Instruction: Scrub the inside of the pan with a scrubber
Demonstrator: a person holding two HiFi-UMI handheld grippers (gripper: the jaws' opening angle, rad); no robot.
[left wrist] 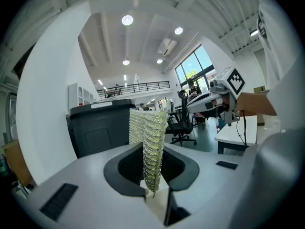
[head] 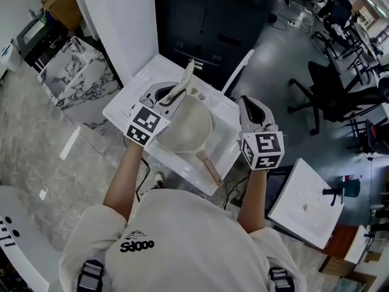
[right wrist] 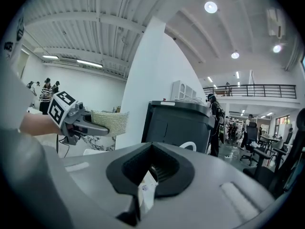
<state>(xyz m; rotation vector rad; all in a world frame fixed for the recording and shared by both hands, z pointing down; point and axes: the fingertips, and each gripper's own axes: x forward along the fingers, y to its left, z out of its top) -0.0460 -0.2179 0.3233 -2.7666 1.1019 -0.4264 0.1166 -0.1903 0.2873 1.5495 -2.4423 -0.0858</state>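
Left claw (left wrist: 153,189) clamped on knobbly mesh scrubber (left wrist: 149,142); right claw (right wrist: 139,194) together, empty; round cream pan (head: 189,130).

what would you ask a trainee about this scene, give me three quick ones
1. Multiple choice: what is between the jaws of the left gripper? A a mesh scrubber; B a spoon; C nothing.
2. True or false: the right gripper grips the pan handle.
3. Fill the gap: the pan sits on a white ___.

Key: 1 A. 2 false, since the right gripper is shut on nothing and held apart from the pan handle. 3 table.
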